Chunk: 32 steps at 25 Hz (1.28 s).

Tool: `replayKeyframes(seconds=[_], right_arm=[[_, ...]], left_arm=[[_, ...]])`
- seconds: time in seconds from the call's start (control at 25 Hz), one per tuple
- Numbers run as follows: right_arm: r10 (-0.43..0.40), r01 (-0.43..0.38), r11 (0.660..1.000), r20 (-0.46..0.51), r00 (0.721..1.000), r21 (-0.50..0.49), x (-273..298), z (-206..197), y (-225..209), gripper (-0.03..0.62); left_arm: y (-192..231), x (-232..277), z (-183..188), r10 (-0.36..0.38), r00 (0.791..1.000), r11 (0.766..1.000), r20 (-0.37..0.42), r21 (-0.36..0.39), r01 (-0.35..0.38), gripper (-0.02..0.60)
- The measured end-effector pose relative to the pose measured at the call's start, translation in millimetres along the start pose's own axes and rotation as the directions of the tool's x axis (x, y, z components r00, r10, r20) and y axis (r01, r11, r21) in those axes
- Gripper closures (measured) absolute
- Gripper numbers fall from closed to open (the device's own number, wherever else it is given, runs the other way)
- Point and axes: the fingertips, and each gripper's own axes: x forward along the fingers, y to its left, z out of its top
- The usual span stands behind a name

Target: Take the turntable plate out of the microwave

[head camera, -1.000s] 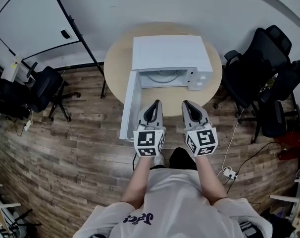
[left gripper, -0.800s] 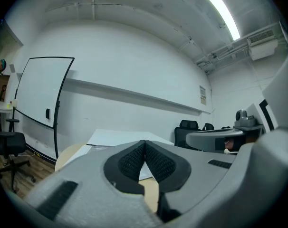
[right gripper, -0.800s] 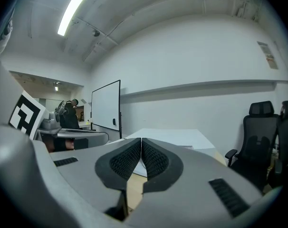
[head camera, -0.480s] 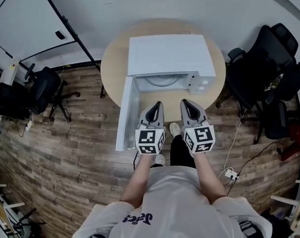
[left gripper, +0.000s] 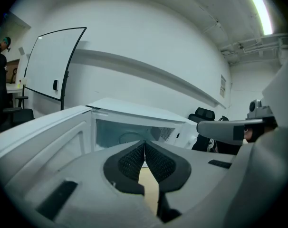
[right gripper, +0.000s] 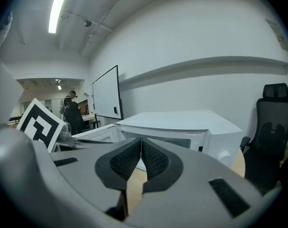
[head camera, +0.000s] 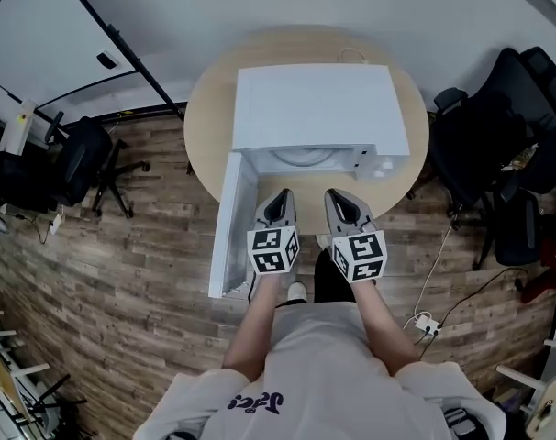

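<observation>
A white microwave [head camera: 315,108] stands on a round wooden table [head camera: 209,108], its door [head camera: 230,227] swung open to the left. Inside the cavity lies the glass turntable plate [head camera: 301,157], also seen as a pale ring, the plate [left gripper: 127,137], in the left gripper view. My left gripper [head camera: 280,197] and right gripper [head camera: 336,196] are side by side just in front of the opening, both shut and empty. In the left gripper view the left gripper [left gripper: 144,145] points at the cavity; in the right gripper view the right gripper [right gripper: 141,142] faces the microwave [right gripper: 182,125].
Black office chairs stand at the right [head camera: 498,145] and at the left [head camera: 76,159]. A whiteboard [head camera: 39,35] on a stand is at the upper left. A power strip [head camera: 425,320] lies on the wooden floor at the right. A person [right gripper: 72,113] stands far off.
Both grippers have come down and forward toward the microwave opening, and the head view has shifted so the microwave sits nearer. Jaws stayed shut.
</observation>
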Motion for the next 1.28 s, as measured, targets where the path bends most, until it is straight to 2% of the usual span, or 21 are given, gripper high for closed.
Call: replayKeyframes(seconds=[0.12, 0.28, 0.44, 0.52, 0.64, 0.8, 0.92, 1.0, 1.16, 1.28], right_arm=[[0.023, -0.022, 1.000, -0.029, 0.999, 0.006, 16.1, -8.0, -3.5, 0.576], [0.033, -0.032, 0.999, -0.068, 0.997, 0.022, 34.4, -18.4, -13.6, 0.576], [0.049, -0.046, 0.999, -0.090, 0.995, 0.027, 53.6, -23.2, -22.6, 0.576], [0.056, -0.053, 0.998, -0.100, 0.993, 0.032, 60.1, -25.8, -27.2, 0.576], [0.053, -0.048, 0.998, -0.115, 0.992, 0.039, 67.8, -28.2, -37.9, 0.576], [0.052, -0.046, 0.998, -0.130, 0.990, 0.045, 76.8, -31.1, -47.2, 0.576], [0.059, -0.052, 0.997, -0.144, 0.988, 0.048, 81.2, -36.0, -49.5, 0.576], [0.062, -0.055, 0.997, -0.153, 0.986, 0.050, 83.0, -38.8, -50.8, 0.576], [0.061, -0.053, 0.997, -0.161, 0.985, 0.056, 84.5, -41.4, -57.2, 0.576], [0.062, -0.053, 0.997, -0.164, 0.984, 0.060, 85.0, -42.9, -60.8, 0.576]], left_arm=[[10.6, 17.5, -9.9, -0.009, 1.000, 0.997, -0.015, -0.073, 0.008, 0.566], [16.8, 41.4, -23.6, -0.075, 0.997, 0.965, -0.031, -0.254, 0.065, 0.565], [27.7, 65.8, -41.2, -0.066, 0.995, 0.939, -0.069, -0.341, 0.038, 0.563], [31.3, 77.1, -50.2, -0.067, 0.994, 0.925, -0.085, -0.380, 0.030, 0.521], [33.9, 94.4, -63.5, -0.086, 0.991, 0.890, -0.100, -0.456, 0.032, 0.468], [39.1, 115.2, -76.0, -0.099, 0.992, 0.820, -0.084, -0.572, 0.033, 0.438], [45.2, 128.2, -86.5, -0.098, 0.992, 0.782, -0.073, -0.622, 0.032, 0.417], [45.8, 136.2, -90.6, -0.117, 0.991, 0.769, -0.067, -0.637, 0.048, 0.372], [48.2, 151.5, -93.8, -0.115, 0.993, 0.732, -0.030, -0.678, 0.064, 0.333], [55.6, 159.5, -100.9, -0.080, 0.996, 0.723, -0.042, -0.690, 0.029, 0.324]])
